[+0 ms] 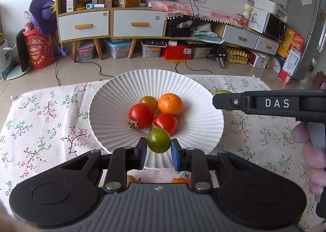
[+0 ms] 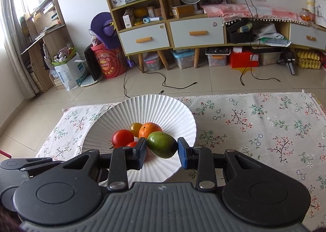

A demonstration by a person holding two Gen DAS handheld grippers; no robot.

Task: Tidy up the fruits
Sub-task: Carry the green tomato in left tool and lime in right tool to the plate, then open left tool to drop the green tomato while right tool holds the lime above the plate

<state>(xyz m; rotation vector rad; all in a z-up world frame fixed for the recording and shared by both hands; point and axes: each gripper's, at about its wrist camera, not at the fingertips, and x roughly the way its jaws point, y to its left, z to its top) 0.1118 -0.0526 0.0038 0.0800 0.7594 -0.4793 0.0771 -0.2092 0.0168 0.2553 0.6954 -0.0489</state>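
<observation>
A white ribbed plate [image 1: 114, 97] [image 2: 163, 109] on the floral cloth holds two red tomatoes [image 1: 141, 115] [image 1: 166, 123], a yellowish tomato [image 1: 148, 102] and an orange [image 1: 170, 104]. My left gripper [image 1: 159, 151] is shut on a green tomato [image 1: 159, 140] above the plate's near part. My right gripper [image 2: 162, 151] is shut on a green mango-like fruit [image 2: 162, 144] above the plate's right side; in the left wrist view the gripper's body [image 1: 275, 103] comes in from the right with the green fruit [image 1: 221, 91] showing behind it.
The floral cloth [image 2: 264, 126] stretches to the right of the plate. An orange fruit [image 1: 180, 180] and a yellowish one [image 1: 131, 179] lie on the cloth under my left gripper. Cabinets [image 2: 173, 32], boxes and cables [image 2: 163, 83] stand on the floor behind.
</observation>
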